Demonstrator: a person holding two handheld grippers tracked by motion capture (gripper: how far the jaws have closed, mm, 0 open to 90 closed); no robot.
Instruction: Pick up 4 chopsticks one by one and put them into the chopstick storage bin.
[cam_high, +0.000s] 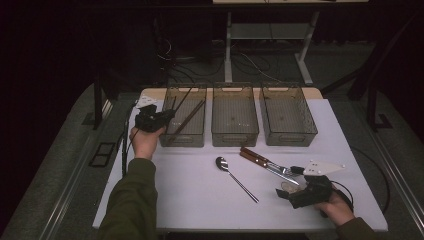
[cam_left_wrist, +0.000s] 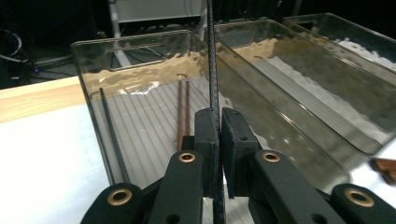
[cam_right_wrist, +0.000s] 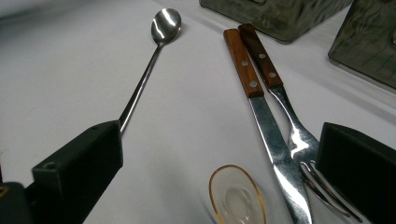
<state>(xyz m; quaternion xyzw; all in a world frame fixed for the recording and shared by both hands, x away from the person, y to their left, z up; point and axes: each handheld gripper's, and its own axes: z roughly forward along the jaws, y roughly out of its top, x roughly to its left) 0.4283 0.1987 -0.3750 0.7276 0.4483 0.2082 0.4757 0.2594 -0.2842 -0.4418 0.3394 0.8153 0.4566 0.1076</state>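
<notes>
The left tool (cam_left_wrist: 218, 154) pinches a dark chopstick (cam_left_wrist: 212, 70) upright over the leftmost bin (cam_left_wrist: 140, 51). Best tilt it flat along the bin before letting go. The right tool (cam_right_wrist: 224, 163) rests open before the fork (cam_right_wrist: 299, 140).

1. Three clear bins (cam_high: 235, 120) stand side by side along the far edge of the table (cam_high: 200, 200), with narrow gaps between them.
2. Left bin (cam_high: 184, 117): chopsticks lie inside.
3. Centre near: spoon (cam_high: 235, 177), knife (cam_high: 262, 162) and fork (cam_high: 272, 165) lie flat, low.
4. Near left: white tabletop open.
5. Small glass dish (cam_right_wrist: 236, 196) lies between the right gripper's spread jaws.
</notes>
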